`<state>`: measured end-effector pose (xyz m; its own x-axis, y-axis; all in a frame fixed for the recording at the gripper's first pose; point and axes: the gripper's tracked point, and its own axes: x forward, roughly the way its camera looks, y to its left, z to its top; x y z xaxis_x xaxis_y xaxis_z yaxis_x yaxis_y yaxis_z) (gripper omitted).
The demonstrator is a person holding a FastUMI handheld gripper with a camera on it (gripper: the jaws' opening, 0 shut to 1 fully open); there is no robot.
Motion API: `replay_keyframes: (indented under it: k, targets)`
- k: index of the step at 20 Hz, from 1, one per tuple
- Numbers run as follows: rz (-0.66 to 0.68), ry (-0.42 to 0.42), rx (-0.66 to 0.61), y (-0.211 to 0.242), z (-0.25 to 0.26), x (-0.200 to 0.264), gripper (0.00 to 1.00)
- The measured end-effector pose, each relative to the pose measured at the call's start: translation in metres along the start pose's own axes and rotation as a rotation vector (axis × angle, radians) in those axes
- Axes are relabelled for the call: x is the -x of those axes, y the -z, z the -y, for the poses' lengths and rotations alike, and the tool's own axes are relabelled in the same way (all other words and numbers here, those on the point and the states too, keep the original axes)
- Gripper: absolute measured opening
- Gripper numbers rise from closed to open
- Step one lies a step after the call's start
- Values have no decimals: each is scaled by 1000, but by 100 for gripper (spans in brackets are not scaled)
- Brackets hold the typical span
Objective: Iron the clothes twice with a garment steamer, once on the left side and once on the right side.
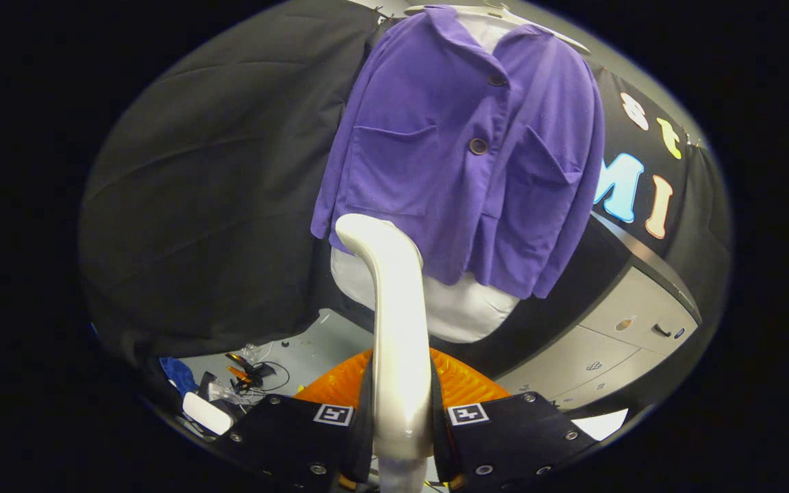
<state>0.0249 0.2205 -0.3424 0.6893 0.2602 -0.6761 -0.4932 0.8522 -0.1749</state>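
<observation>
The gripper [401, 424] has its jaws clenched on the white garment steamer [394, 322], whose head rises to twelve o'clock just short of the purple jacket [463, 157] hanging ahead; the risk, I judge, is the steamer twisting in that narrow hold; a pass would then skew off its side.

1. The camera rides on the gripper [401, 424] and looks forward along its two fingers, which press on the steamer handle [394, 329] rising between them.
2. It faces the purple jacket [463, 157] hanging beyond the fingers, near but apart from the steamer's tip.
3. The fisheye also takes in the grey cabinet [627, 335] ahead to the right and floor clutter [244, 376] ahead to the left.
</observation>
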Motion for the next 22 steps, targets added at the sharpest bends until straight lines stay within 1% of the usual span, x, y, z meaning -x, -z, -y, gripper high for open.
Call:
replay_keyframes:
  k: [3, 6, 10, 13, 15, 22]
  targets:
    - [7, -9, -51, 10, 35, 46, 36]
    - [16, 10, -96, 11, 85, 78, 36]
    - [117, 92, -182, 3, 152, 124, 36]
    - [150, 134, -243, -1, 189, 145, 36]
    - [167, 187, -257, -7, 215, 155, 36]
    - [309, 343, -361, -55, 276, 197, 36]
